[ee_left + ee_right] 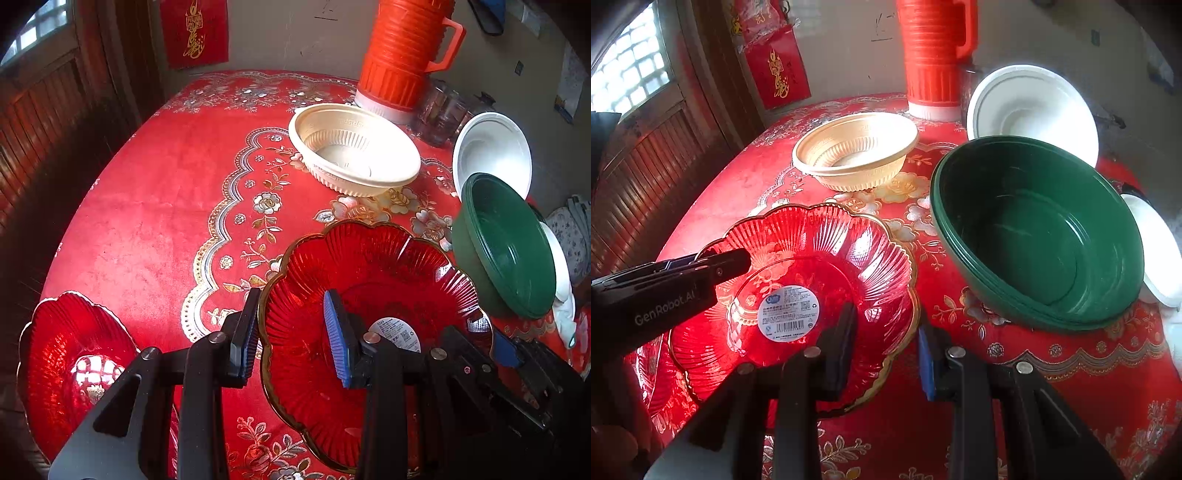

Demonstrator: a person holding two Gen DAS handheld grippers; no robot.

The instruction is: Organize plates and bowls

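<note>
A red scalloped glass plate with a round label [369, 280] [812, 266] lies on the red tablecloth. My left gripper [291, 336] is open, its jaws astride the plate's left rim. My right gripper [886, 347] is open astride the plate's right rim; it shows at the right in the left wrist view [506, 350]. A second red glass plate [70, 354] lies at the near left. A cream bowl [351, 147] [857, 147], a tilted green bowl [506, 243] [1038, 229] and a white bowl [491, 151] [1030, 107] stand beyond.
An orange thermos [399, 51] [931, 55] stands at the back of the table, with clear glasses [439, 114] beside it. Another white bowl [1156, 247] lies right of the green one. The table's left edge [92, 192] drops to a dark wooden wall.
</note>
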